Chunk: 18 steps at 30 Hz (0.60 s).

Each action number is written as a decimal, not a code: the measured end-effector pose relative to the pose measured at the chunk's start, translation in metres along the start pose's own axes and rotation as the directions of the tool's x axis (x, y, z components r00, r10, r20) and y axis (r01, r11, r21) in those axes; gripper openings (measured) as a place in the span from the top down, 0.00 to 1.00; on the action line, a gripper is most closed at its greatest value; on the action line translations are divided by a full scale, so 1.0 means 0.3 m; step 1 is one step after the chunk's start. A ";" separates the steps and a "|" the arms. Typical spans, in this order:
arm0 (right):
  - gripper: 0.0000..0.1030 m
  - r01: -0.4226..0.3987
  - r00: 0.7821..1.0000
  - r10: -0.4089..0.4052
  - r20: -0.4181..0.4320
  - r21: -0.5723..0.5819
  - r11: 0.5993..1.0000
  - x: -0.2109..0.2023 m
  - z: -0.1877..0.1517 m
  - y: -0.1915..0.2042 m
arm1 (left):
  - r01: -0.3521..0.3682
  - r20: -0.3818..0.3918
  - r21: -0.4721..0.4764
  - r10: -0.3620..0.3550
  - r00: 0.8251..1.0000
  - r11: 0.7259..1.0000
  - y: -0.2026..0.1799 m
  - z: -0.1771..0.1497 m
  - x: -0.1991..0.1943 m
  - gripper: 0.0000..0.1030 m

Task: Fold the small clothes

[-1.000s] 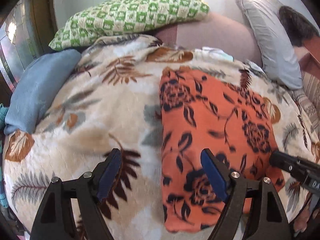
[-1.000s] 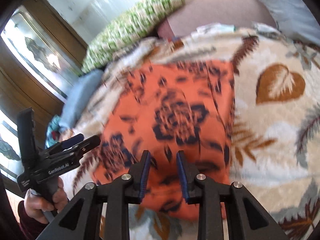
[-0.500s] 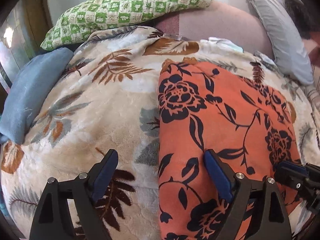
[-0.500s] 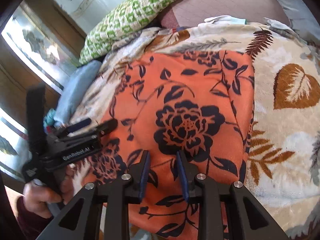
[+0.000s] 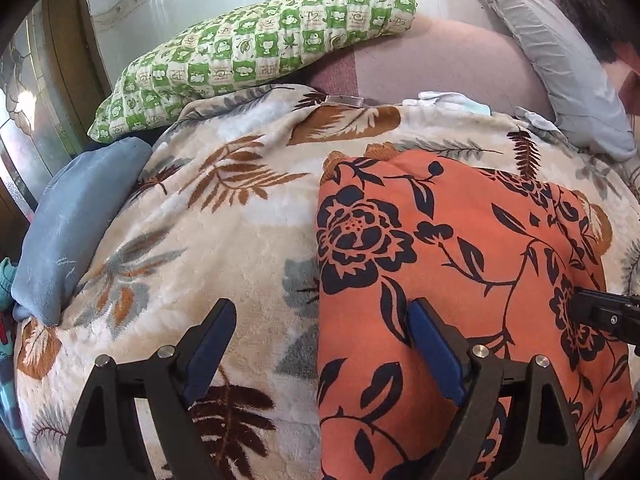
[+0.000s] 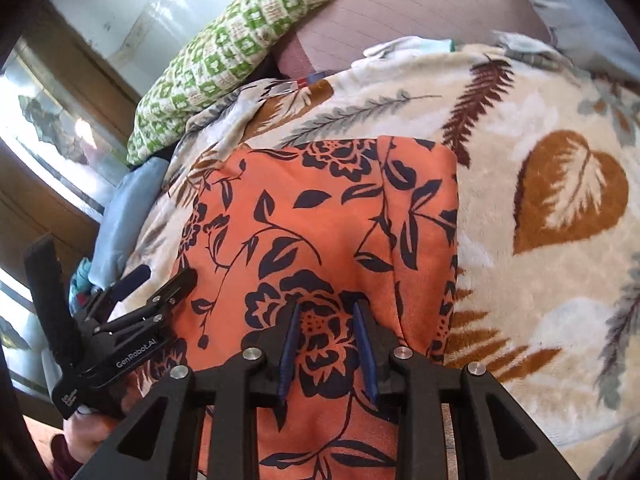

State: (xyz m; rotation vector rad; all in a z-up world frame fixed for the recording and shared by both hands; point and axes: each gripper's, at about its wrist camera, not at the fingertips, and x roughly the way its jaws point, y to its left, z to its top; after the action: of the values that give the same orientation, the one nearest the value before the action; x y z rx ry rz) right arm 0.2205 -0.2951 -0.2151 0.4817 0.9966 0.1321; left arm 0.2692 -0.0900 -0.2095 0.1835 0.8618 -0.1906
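An orange flowered cloth (image 5: 460, 264) lies flat on a leaf-print blanket (image 5: 208, 240); the left gripper (image 5: 320, 344) hangs spread, one finger on either side of the cloth's left edge; the right gripper (image 6: 328, 340), fingers narrowly parted, empty, hovers over its middle; thin, limp fabric, likely best pinched at corners.

One orange garment (image 5: 460, 264), one blanket (image 5: 224, 240), three pillows (visible ones) (image 5: 256, 56).

bare blanket (image 5: 224, 248) left of the orange cloth (image 5: 460, 264); green pillow (image 5: 256, 56) bounds the far edge.
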 end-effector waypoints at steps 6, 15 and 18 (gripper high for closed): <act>0.70 0.006 0.996 -0.007 0.089 0.012 1.000 -0.057 0.007 -0.004 | -0.001 -0.001 0.003 0.001 1.000 1.000 0.002 0.000 -0.006 0.14; 0.69 0.040 0.999 -0.041 0.019 0.065 0.997 0.003 0.012 -0.046 | -0.010 0.007 0.016 0.010 1.000 1.000 -0.009 -0.005 -0.006 0.14; 0.69 0.035 0.999 -0.037 0.027 0.063 0.997 -0.009 0.013 -0.041 | -0.011 0.008 0.015 0.011 1.000 1.000 -0.008 -0.006 -0.007 0.13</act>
State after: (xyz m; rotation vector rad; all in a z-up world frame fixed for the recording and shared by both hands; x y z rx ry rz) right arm 0.2210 -0.3081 -0.2165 0.5210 0.9831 0.0618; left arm 0.2660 -0.0917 -0.2092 0.2018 0.8520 -0.1876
